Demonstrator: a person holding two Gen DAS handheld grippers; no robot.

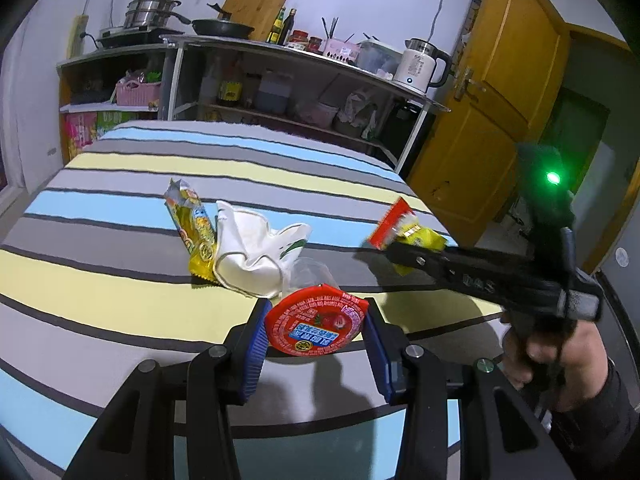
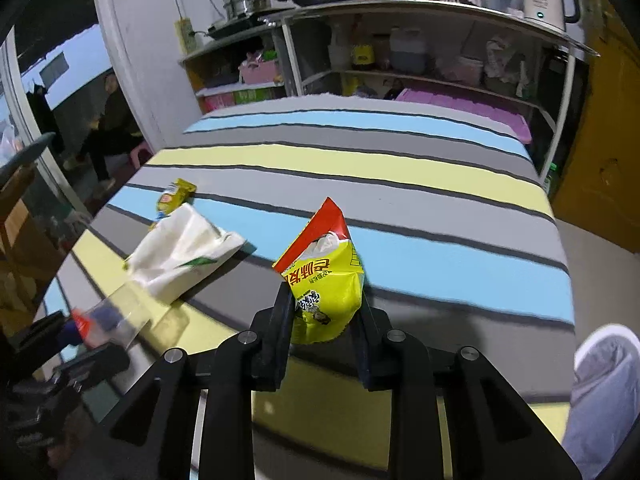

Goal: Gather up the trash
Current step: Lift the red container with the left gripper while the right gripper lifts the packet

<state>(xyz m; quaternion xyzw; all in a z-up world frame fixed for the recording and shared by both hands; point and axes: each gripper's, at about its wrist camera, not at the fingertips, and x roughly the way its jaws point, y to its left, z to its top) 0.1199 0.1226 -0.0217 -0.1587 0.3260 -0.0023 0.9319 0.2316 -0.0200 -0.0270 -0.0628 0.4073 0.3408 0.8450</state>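
Left wrist view shows my left gripper (image 1: 316, 334) clamped on a round clear plastic cup with a red foil lid (image 1: 316, 326); its blue pads (image 1: 256, 346) press the lid's rim on both sides, so the jaws stand fairly wide around it. The cup sits low over the striped bedspread in grey, blue and yellow bands (image 1: 120, 292).

Taking the crumpled white plastic bag with a green mark (image 1: 256, 252) as my landmark: the cup is just in front of it, nearest the camera. A long yellow snack wrapper (image 1: 194, 232) lies touching the bag's left edge. Well off to the bag's right, my right gripper (image 1: 394, 248) reaches in from the side, a hand (image 1: 556, 356) on its handle (a green light glows on its body).

From the right wrist view, the right gripper (image 2: 326, 312) pinches a yellow and red crinkled snack packet (image 2: 324, 280) between narrow jaws. The packet stands upright, raised off the bedspread (image 2: 440, 264), to the right of the white bag (image 2: 180, 256). I see the yellow wrapper (image 2: 174, 196) beyond the bag.
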